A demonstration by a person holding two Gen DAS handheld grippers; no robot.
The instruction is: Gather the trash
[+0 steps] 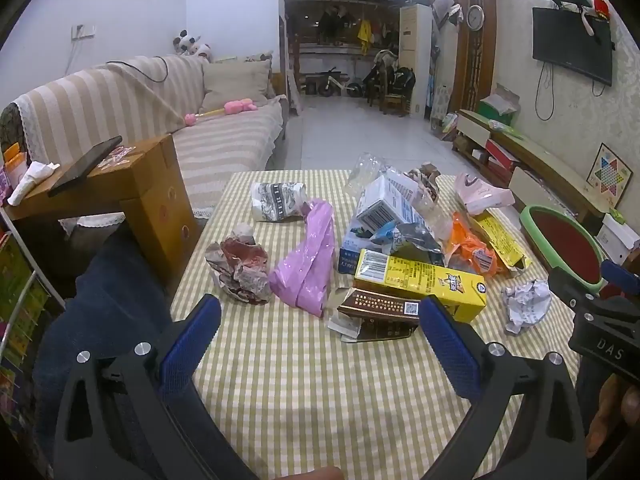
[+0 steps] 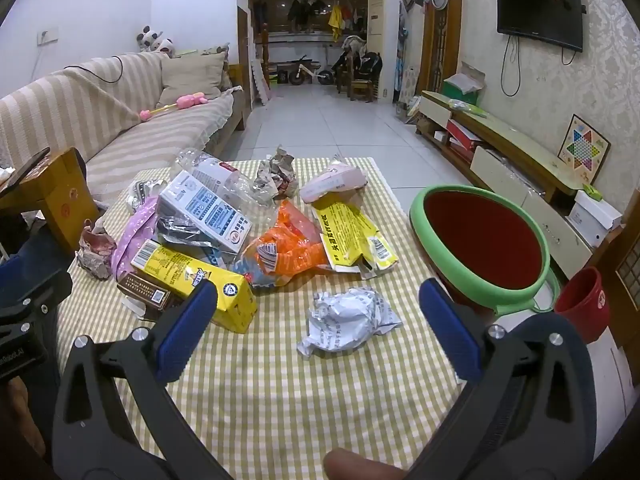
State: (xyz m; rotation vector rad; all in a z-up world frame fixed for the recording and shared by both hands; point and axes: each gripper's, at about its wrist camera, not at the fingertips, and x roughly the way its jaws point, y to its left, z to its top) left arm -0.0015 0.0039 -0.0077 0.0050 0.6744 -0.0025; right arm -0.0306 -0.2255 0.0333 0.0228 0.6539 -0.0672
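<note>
Your left gripper (image 1: 320, 340) is nearest to the camera, low over the checked tablecloth (image 1: 320, 392), with its blue fingers spread wide and nothing between them. Your right gripper (image 2: 318, 332) is the same: spread wide, holding nothing, above the cloth.

Beyond them the table carries the trash in one loose heap. At the right edge of the table stands the green-rimmed bin (image 2: 424, 216) with a red inside, and just beside it a small red cup (image 2: 582, 304). In the heap, the white carton (image 2: 208, 212) lies on top, the yellow box (image 2: 192, 276) lies in front of it, and a brown box (image 2: 144, 294) touches the yellow one at its near side. A pink plastic bag (image 1: 308, 256) lies left of the boxes, and the orange wrapper (image 2: 296, 248) right of them. The crumpled white paper (image 2: 348, 320) lies apart from the heap, between your right gripper's fingers in the right wrist view, near the bin. A crumpled reddish paper (image 1: 240, 268) sits at the left side.
</note>
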